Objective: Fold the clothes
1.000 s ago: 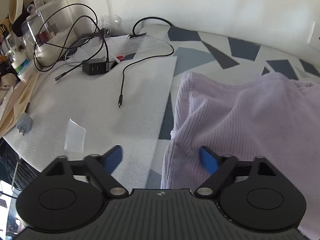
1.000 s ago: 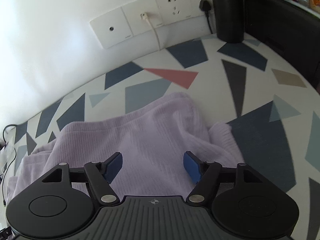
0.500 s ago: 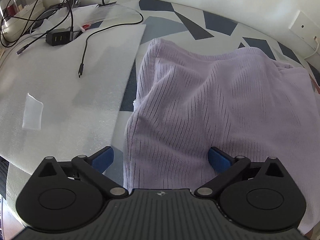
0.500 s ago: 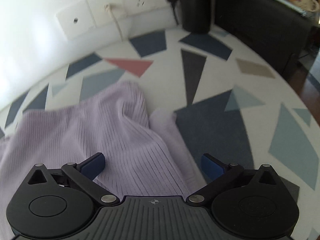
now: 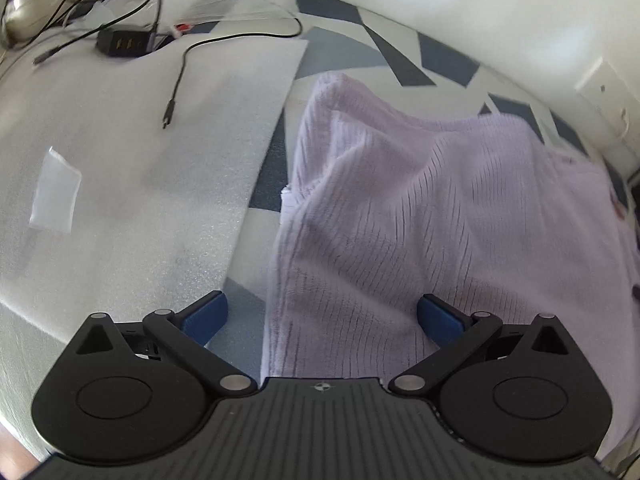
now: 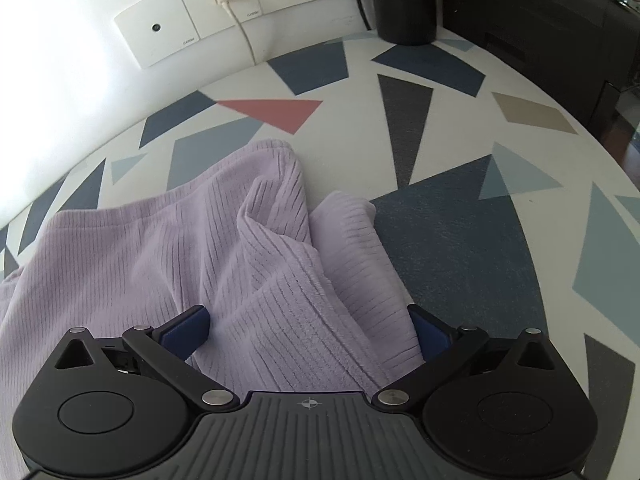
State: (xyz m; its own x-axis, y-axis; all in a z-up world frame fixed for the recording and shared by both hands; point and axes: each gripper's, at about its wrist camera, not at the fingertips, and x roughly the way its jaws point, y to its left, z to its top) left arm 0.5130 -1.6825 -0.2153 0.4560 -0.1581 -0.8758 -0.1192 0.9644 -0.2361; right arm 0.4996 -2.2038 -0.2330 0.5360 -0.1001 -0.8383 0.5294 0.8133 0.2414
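Both grippers tilt steeply down over a lilac ribbed knit (image 5: 440,216) lying rumpled on a cloth w/ triangle print (image 6: 448,240). Left gripper (image 5: 322,316): jaws spread wide, blue pads clear of fabric; the knit's left edge runs up between them, left pad over bare cloth, right pad over the knit. Right gripper (image 6: 308,330): jaws also spread wide, straddling the knit's right edge; whether pads touch fabric, can't tell. Just past it, a raised fold. Farther in left view: white foam sheet (image 5: 140,160) beside the knit, a loose cable (image 5: 176,80) on it, then a black charger (image 5: 124,42). Farther in right view: wall sockets (image 6: 224,12) and a black cylinder (image 6: 404,0) at the wall.
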